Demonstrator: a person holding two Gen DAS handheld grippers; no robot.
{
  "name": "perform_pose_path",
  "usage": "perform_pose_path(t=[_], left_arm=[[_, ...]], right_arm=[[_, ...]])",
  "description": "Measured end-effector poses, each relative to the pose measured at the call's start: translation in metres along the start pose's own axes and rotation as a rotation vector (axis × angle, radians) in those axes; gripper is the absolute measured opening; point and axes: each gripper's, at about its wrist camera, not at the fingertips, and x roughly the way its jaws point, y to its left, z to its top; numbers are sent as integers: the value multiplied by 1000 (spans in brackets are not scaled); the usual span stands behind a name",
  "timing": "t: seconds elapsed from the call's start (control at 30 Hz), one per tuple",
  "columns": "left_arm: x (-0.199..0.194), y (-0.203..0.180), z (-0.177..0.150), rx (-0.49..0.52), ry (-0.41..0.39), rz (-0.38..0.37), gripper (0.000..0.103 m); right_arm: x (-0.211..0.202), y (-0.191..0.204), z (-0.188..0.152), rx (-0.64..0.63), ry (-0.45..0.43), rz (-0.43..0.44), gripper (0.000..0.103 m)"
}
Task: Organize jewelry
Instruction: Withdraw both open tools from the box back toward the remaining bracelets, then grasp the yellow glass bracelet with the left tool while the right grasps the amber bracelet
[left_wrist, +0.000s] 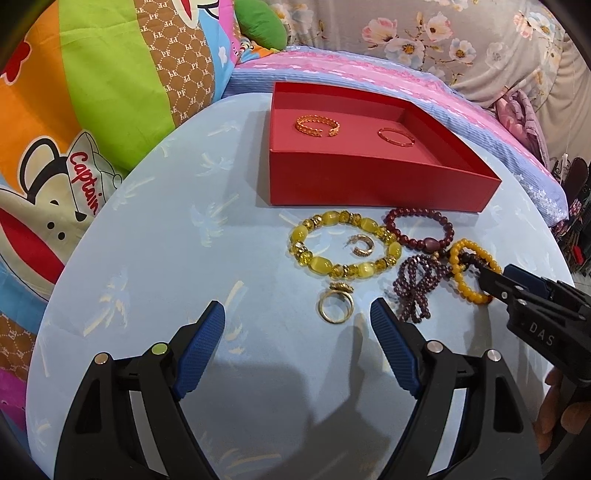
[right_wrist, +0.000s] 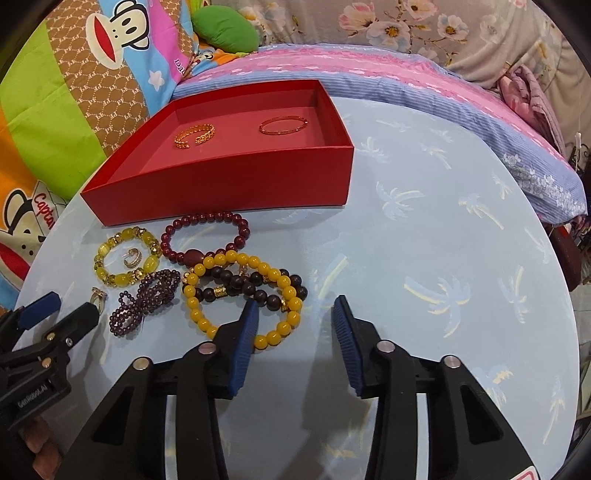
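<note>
On the pale blue palm-print tablecloth (left_wrist: 166, 240), your left claw (left_wrist: 297, 310) hangs wide open and holds nothing. A gold ring (left_wrist: 338, 287) with an ornate top lies just ahead of its fingertips, nearer the right finger. Beyond that ring lies a chunky yellow bracelet (left_wrist: 299, 234), with a small gold hoop earring (left_wrist: 362, 249) inside its loop. Farther ahead of the same claw stands the red box (left_wrist: 369, 181). Inside it a gold chain cuff (left_wrist: 317, 125) lies to the left and a thin gold bangle (left_wrist: 396, 137) to the right, well apart.

To the right of your left claw's right finger sprawls a looped strand of small purple beads (left_wrist: 413, 280). A maroon bead bracelet (left_wrist: 417, 212) lies beyond it, close to the box's front wall.

Your right claw (right_wrist: 295, 306) is partly open, its pads pressing on nothing, and only bare cloth shows between them. Its left finger (right_wrist: 247, 325) covers part of an orange-yellow bead bracelet (right_wrist: 190, 302). That bracelet overlaps a dark brown bead bracelet (right_wrist: 236, 282) just ahead of the fingertip. Whether the finger touches the beads cannot be told. To the right of this claw the cloth carries only its palm print.
</note>
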Motion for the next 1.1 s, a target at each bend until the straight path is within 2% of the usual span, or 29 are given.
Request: perform_pose_path(t=[0.13, 0.33, 0.7, 0.8, 0.87, 1.1], left_arm=[[3, 6, 12, -19, -9, 8, 77], [17, 6, 31, -12, -10, 20, 77], [37, 2, 42, 22, 10, 38, 46], [35, -3, 40, 47, 10, 27, 27], [33, -6, 38, 53, 15, 10, 10], [19, -8, 34, 42, 15, -18, 10]], right_arm=[[-1, -4, -1, 15, -1, -8, 20], [-1, -11, 0, 54, 19, 18, 7], [-1, -15, 1, 81, 31, 50, 7], [-1, -16, 2, 84, 32, 56, 7], [-1, -17, 2, 87, 33, 59, 7], [-8, -24, 1, 108, 22, 62, 7]])
